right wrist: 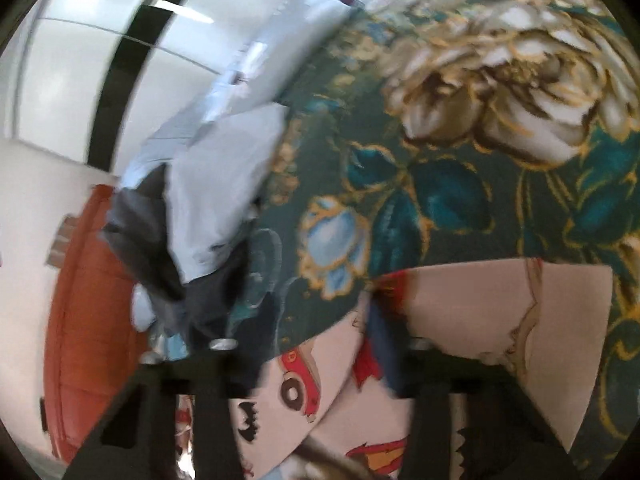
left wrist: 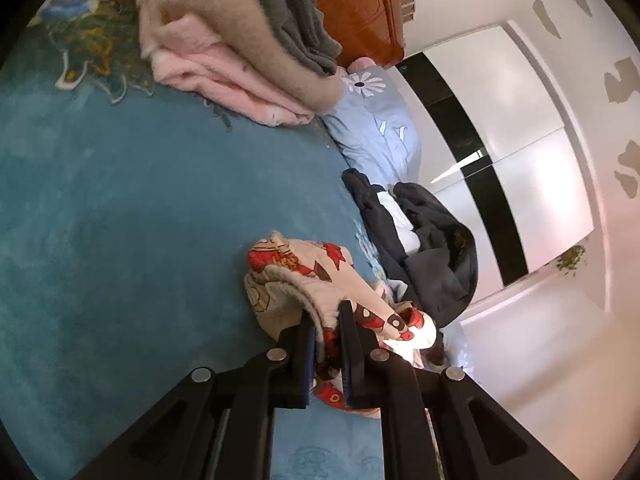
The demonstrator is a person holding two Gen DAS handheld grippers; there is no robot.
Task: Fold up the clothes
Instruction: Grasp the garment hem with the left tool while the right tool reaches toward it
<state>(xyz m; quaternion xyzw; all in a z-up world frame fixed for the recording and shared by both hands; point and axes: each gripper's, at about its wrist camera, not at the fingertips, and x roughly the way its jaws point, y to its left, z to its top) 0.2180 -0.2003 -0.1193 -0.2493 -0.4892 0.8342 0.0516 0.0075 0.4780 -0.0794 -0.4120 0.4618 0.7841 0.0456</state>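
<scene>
1. The left gripper [left wrist: 329,322] is clenched on the ribbed edge of the printed garment [left wrist: 304,276], cream with red cartoon patterns, bunched on the blue bedspread [left wrist: 120,200].
2. In the right wrist view the right gripper [right wrist: 320,360] is blurred; the same garment [right wrist: 480,320] drapes over its fingers, and I cannot tell whether it grips.
3. Far off lie a pink blanket [left wrist: 208,68] and a grey one [left wrist: 292,20].
4. A dark garment [left wrist: 432,248] lies right of the printed one, near a light blue pillow [left wrist: 376,124].
</scene>
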